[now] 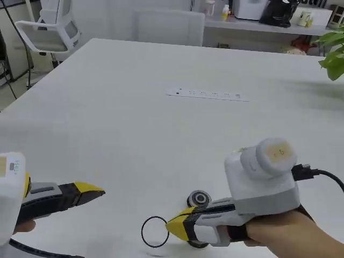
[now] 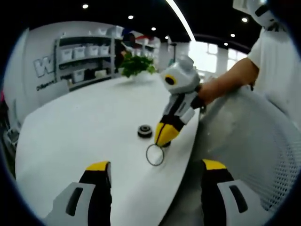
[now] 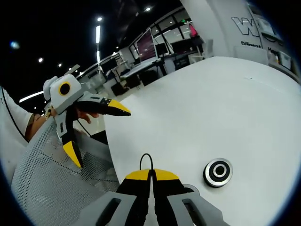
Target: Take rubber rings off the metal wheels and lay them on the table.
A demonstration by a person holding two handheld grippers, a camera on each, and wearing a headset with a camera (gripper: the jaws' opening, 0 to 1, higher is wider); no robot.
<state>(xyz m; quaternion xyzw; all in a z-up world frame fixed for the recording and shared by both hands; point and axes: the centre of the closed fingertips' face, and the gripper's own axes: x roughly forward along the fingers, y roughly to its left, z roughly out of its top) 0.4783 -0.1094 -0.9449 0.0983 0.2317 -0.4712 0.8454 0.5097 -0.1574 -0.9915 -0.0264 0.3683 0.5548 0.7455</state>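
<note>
Pinching the rubber ring (image 1: 155,231) at one spot on its cord, the right gripper (image 1: 173,226) keeps its jaws pressed together at the lower centre of the head view. Whether the loop touches the table (image 1: 161,123) I cannot tell. The ring looks thin, light and floppy; any bit of the cord should do for a hold, though it may sag or cling. Just beyond it, the metal wheel (image 1: 200,199) looks stiff, heavier and apt to roll. At the lower left, the left gripper (image 1: 91,191) is spread wide and empty. The ring's place, by the task, is the bare tabletop, not a bin.
</note>
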